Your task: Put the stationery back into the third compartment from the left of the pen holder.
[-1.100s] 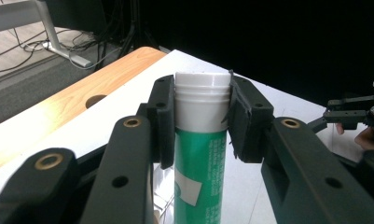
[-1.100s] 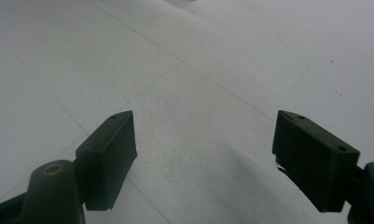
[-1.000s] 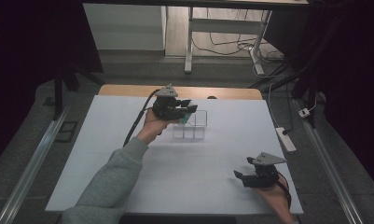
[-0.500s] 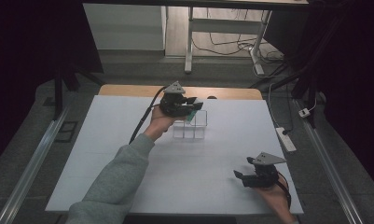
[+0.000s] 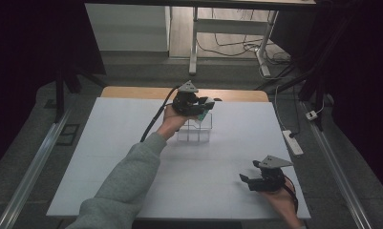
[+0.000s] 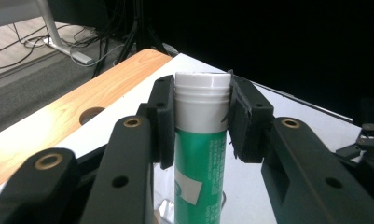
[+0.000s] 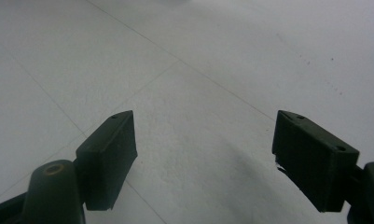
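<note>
A wide white table [image 5: 132, 157] is seen from above, with a strip of bare wood [image 5: 132, 92] along its far edge and a grey floor beyond. Near the far middle of the table stands a clear plastic rack [image 5: 195, 132] divided into compartments. A white power strip [image 5: 292, 142] lies off the table's right edge.

The left arm, in a grey sleeve [image 5: 124, 181], is stretched forward across the table, and the left gripper [image 5: 204, 106] is held above the far side of the rack, its jaws pointed to the right. A green tube [image 6: 199, 172] with a white cap [image 6: 202, 100] is clamped upright between its black pads [image 6: 162, 121], which press on the cap from both sides. A white patch and fine print are seen on the tube's green label, but the writing is too small and blurred to be read.

The right gripper [image 5: 249, 180] is held low over the near right part of the table, pointed left, with the hand [image 5: 281, 202] coming in from the bottom edge. Its jaws stand wide apart, with nothing but bare white table between them.
</note>
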Tool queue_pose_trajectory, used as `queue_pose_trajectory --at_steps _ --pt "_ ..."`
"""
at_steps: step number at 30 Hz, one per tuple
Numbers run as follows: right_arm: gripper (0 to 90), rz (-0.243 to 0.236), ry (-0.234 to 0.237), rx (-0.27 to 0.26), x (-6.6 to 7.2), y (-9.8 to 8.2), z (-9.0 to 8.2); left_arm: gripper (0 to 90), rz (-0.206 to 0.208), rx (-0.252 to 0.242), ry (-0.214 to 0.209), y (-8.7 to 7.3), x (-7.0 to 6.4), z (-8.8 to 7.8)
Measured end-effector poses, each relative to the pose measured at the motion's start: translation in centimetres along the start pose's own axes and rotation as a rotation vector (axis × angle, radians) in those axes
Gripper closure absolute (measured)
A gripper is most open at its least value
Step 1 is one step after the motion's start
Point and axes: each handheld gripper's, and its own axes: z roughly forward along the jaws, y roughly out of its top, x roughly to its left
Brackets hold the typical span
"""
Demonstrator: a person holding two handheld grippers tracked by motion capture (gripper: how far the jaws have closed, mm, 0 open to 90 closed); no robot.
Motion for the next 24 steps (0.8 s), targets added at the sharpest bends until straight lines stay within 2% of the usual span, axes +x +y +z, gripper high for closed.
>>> queue_pose_trajectory --at_steps 5,13,17,21,24 --pt "21.1 0.004 0.004 -0.005 -0.1 0.0 0.0 64.0 0.009 0.005 0.004 0.2 0.1 1.3" --pt "21.1 0.004 0.004 -0.008 -0.1 -0.1 0.0 63.8 0.011 0.02 0.016 -0.1 0.4 2.0" --pt "21.2 0.004 0.007 -0.005 -0.1 -0.1 0.0 62.8 0.011 0.034 -0.003 -0.3 0.4 2.1" --pt "21.1 0.003 0.007 -0.003 -0.1 -0.1 0.1 52.8 -0.014 0.034 -0.019 -0.4 0.6 1.9" --pt "21.2 0.004 0.006 -0.002 -0.1 -0.1 0.1 47.8 -0.005 0.056 -0.023 -0.4 0.6 1.5"
